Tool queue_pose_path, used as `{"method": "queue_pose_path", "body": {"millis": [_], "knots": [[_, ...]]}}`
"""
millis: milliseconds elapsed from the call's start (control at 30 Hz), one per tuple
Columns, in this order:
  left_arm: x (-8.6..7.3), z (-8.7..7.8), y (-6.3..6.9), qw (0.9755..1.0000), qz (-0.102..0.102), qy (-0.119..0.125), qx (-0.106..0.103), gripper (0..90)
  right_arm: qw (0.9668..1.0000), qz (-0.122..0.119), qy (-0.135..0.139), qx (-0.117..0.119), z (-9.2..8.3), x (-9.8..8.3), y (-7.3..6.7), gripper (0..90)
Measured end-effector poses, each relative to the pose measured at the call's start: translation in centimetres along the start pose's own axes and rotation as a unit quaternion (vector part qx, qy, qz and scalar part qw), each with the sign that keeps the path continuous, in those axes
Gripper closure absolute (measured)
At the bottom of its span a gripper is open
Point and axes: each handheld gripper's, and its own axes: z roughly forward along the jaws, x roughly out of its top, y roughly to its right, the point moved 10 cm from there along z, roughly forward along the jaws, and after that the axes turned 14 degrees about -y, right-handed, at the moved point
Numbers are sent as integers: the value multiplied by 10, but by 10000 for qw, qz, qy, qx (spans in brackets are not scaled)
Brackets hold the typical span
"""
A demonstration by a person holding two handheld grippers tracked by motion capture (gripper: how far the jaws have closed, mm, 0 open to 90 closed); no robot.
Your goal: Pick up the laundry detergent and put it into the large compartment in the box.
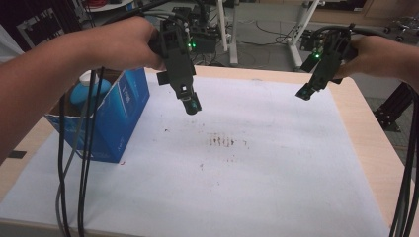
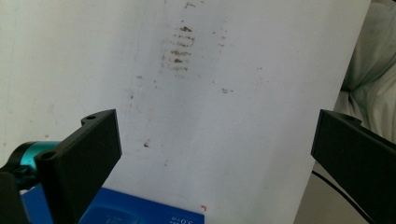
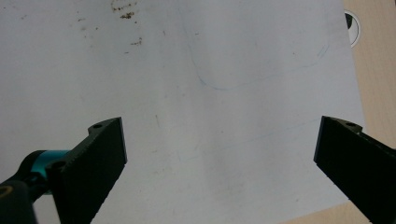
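A blue cardboard box [image 1: 111,116] stands open-topped at the left of the white sheet [image 1: 257,187], with a blue and white container [image 1: 85,94] inside it. My left gripper [image 1: 190,103] hangs in the air just right of the box, held by a hand, its jaws wide apart with nothing between them. In the left gripper view the gripper [image 2: 217,154] looks down on the stained sheet [image 2: 243,116], and the box's blue edge [image 2: 140,212] shows at the bottom. My right gripper [image 1: 305,92] hovers open over the sheet's far right; its own view [image 3: 219,163] has bare paper between the jaws.
Brown stains [image 1: 222,141] mark the sheet's middle. The wooden table [image 1: 375,143] shows bare along the right edge. Black cables [image 1: 79,163] trail from the left hand across the box, and more cables [image 1: 407,197] hang at the right. Desk legs and gear stand beyond the far edge.
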Motion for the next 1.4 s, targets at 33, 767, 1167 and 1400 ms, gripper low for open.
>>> {"method": "queue_pose_path", "body": {"millis": [33,767,1167,1400], "knots": [[1,2,1,10000,17,-7,-16,16,10000,-18,5,-5,1,0,0,15],[21,30,13,9986,443,-259,-108,16,10000,-20,7,-3,3,2,0,15],[21,35,14,9986,416,-305,-141,16,10000,-43,12,31,6,5,-1,15],[21,35,13,9986,410,-306,-123,16,10000,-14,39,20,5,3,-1,15]]}}
